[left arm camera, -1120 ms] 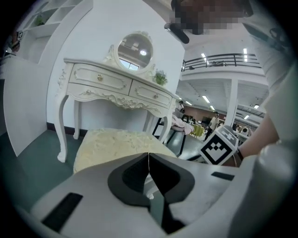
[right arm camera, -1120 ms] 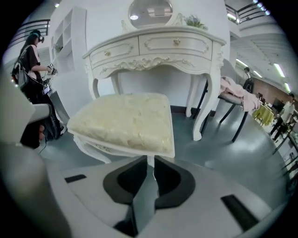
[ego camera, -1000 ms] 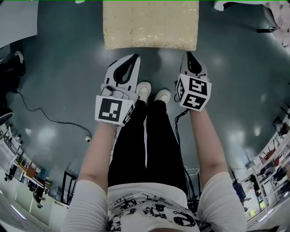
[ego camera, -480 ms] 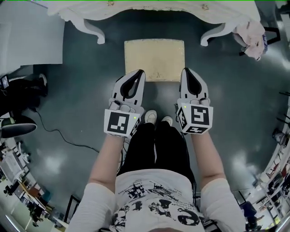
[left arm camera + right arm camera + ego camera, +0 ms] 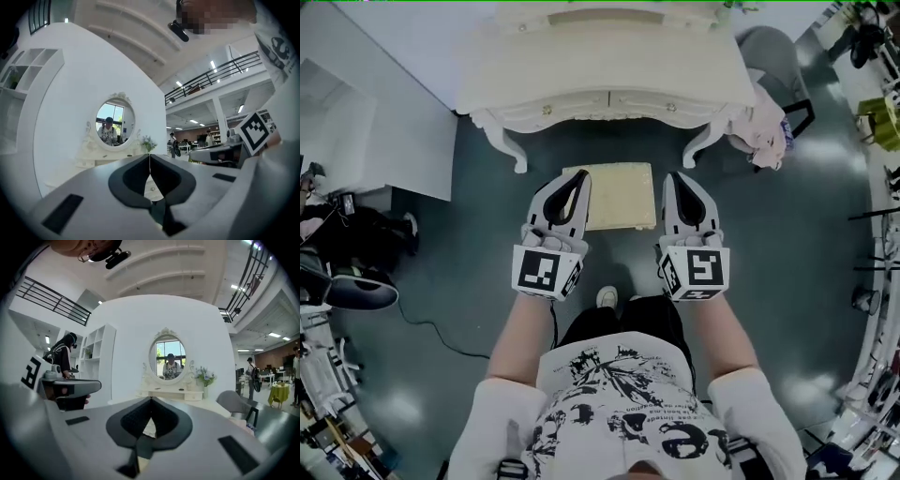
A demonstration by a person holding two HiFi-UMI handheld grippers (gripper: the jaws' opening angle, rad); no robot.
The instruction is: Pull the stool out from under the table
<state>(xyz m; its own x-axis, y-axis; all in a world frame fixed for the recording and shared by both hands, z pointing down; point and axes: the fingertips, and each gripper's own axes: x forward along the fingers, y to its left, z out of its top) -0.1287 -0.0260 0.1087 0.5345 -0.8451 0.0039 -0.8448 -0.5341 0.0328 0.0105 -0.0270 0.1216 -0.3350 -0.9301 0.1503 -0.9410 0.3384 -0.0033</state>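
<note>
- The cream-cushioned stool [image 5: 619, 195] stands on the dark floor just in front of the white dressing table [image 5: 600, 56], between its two curved front legs. Its far edge lies close to the table's front.
- The stool's legs are hidden beneath the cushion, and both of its side edges are covered by the grippers held above it.
- Neither gripper view shows the stool. Both look level across the room at the table's oval mirror [image 5: 170, 360], with the lower frame filled by the grippers' own grey bodies.
- A pale patch shows through each gripper's jaw opening, but what it is cannot be made out.
- The left gripper [image 5: 579, 178] has its jaws pressed together at the tips, with nothing between them.
- The right gripper [image 5: 674, 178] is likewise clenched and empty.
- A second ago the cushion filled the top of the head view and no table showed. Half a second ago only the table's front edge was in frame.
- Now the whole tabletop is in view, and the stool looks smaller and farther from the person's shoes [image 5: 607, 297].
- The cushion is rectangular, pale and faintly textured.
</note>
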